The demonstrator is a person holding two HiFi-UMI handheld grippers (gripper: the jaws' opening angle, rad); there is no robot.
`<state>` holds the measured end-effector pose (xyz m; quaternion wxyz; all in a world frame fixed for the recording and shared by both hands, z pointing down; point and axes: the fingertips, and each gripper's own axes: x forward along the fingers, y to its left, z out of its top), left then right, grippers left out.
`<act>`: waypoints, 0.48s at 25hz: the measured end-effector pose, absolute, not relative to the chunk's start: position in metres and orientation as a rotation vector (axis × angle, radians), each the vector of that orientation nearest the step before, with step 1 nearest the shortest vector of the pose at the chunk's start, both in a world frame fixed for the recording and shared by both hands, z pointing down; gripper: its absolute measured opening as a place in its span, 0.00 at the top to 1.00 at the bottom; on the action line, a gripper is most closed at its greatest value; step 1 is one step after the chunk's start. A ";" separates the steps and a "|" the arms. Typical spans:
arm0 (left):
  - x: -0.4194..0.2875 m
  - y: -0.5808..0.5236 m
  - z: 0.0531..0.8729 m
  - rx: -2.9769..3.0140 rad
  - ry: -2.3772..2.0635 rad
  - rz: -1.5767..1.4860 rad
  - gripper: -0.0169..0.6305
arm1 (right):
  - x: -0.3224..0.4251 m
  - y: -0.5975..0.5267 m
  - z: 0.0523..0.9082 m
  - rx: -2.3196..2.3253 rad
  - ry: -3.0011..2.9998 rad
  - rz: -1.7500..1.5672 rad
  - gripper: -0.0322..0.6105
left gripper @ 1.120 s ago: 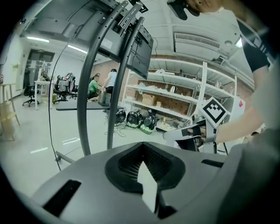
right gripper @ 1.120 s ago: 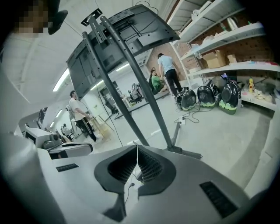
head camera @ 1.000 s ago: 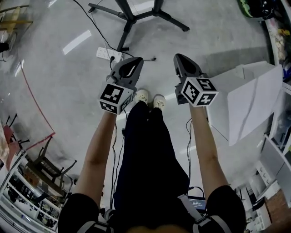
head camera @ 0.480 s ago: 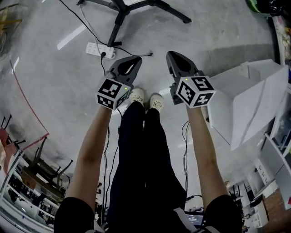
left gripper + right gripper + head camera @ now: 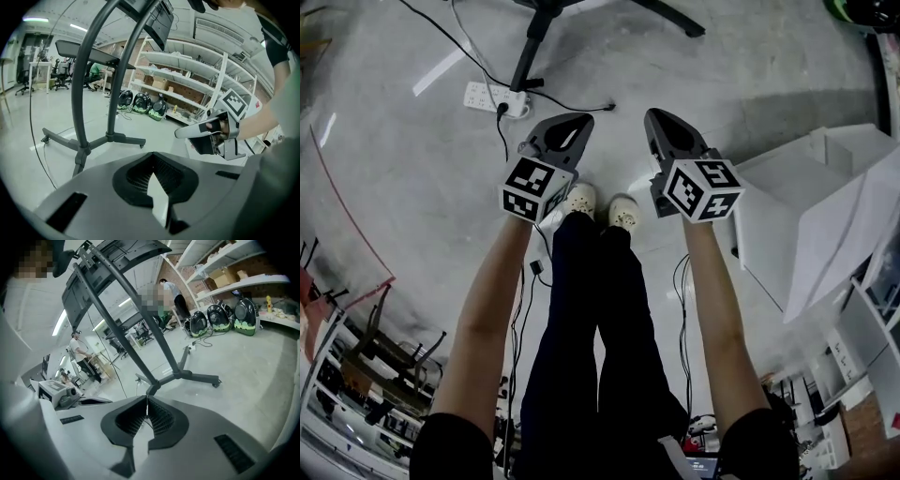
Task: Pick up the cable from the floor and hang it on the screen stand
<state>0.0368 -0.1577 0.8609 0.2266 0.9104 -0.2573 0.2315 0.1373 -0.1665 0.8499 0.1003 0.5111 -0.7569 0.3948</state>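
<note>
A thin black cable (image 5: pixel 567 104) lies on the grey floor, running from a white power strip (image 5: pixel 495 98) to a loose end near my grippers. The black screen stand's base (image 5: pixel 530 42) sits at the top of the head view, and its curved post (image 5: pixel 86 93) rises ahead in the left gripper view. Its legs (image 5: pixel 187 377) also show in the right gripper view. My left gripper (image 5: pixel 577 120) and right gripper (image 5: pixel 654 117) are held side by side above the floor. Both are shut with nothing between the jaws and are clear of the cable.
White boxes (image 5: pixel 806 206) stand at the right. Thin cables (image 5: pixel 530 272) trail on the floor beside the person's shoes. Shelving (image 5: pixel 187 75) and dark backpacks (image 5: pixel 140 101) line the far wall. A person (image 5: pixel 79 352) stands in the background.
The stand base and power strip have slid toward the top left of the head view. Both grippers keep their side-by-side pose and stay shut.
</note>
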 end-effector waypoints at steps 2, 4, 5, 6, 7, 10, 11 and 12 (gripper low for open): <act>0.040 -0.156 0.878 2.521 -0.682 0.673 0.96 | 0.140 -0.169 0.869 1.530 -2.231 1.181 0.91; 0.044 -0.155 0.893 2.531 -0.657 0.687 0.96 | 0.142 -0.170 0.888 1.537 -2.215 1.191 0.91; 0.046 -0.156 0.900 2.535 -0.649 0.687 0.96 | 0.142 -0.170 0.897 1.536 -2.210 1.194 0.91; 0.047 -0.156 0.907 2.537 -0.644 0.684 0.96 | 0.142 -0.171 0.904 1.533 -2.211 1.196 0.91; 0.048 -0.157 0.915 2.534 -0.641 0.683 0.96 | 0.141 -0.170 0.911 1.529 -2.217 1.198 0.91; 0.048 -0.158 0.943 2.507 -0.648 0.689 0.96 | 0.141 -0.168 0.931 1.526 -2.231 1.193 0.91; 0.047 -0.159 0.953 2.496 -0.654 0.694 0.96 | 0.142 -0.168 0.937 1.527 -2.230 1.188 0.91; 0.047 -0.159 0.964 2.483 -0.660 0.701 0.96 | 0.143 -0.167 0.944 1.528 -2.227 1.183 0.91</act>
